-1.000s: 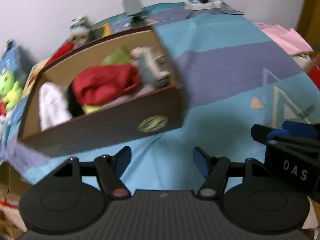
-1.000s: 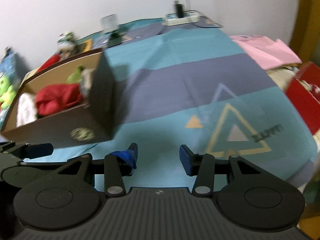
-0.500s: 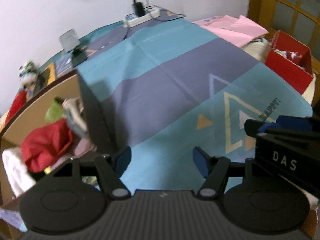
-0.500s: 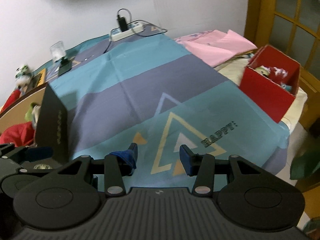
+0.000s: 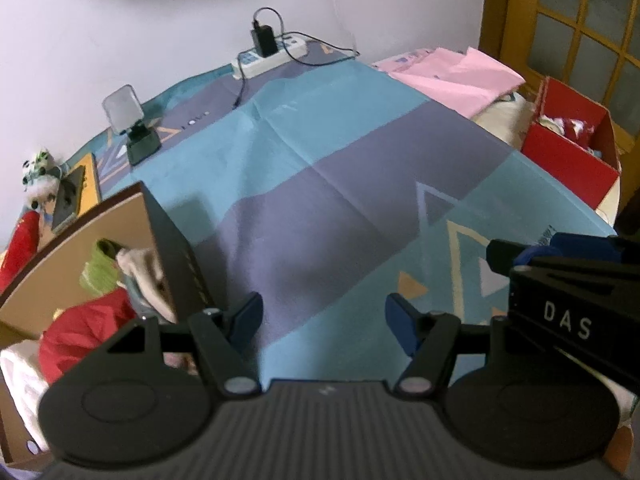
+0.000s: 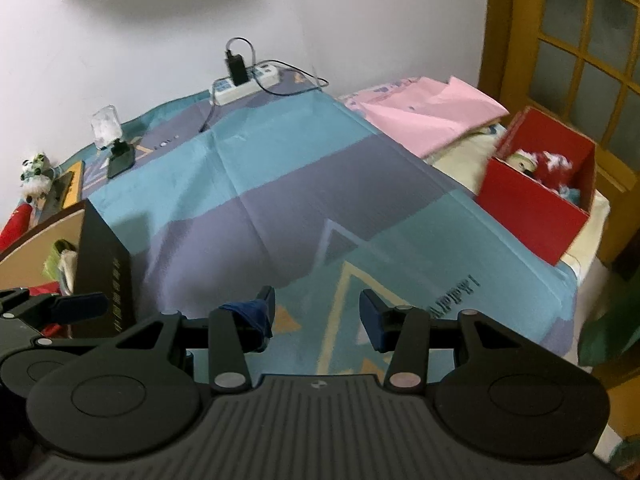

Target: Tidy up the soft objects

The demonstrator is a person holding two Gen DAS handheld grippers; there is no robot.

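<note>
Standing at the left edge of the striped cloth (image 5: 320,184), the brown box (image 5: 52,264) holds a green soft toy (image 5: 100,268), a grey-white toy (image 5: 140,276), a red garment (image 5: 84,332) and a white item (image 5: 20,380). These soft objects lie left of the left gripper (image 5: 322,322), outside its jaws. The jaws stand apart with nothing between them, only cloth below. Right of that, the right gripper (image 6: 316,314) hangs over the cloth's triangle print, jaws likewise apart and empty. Further right, off the cloth's right edge, the red box (image 6: 528,208) contains a red-and-white plush (image 6: 548,166), well apart from both grippers.
</note>
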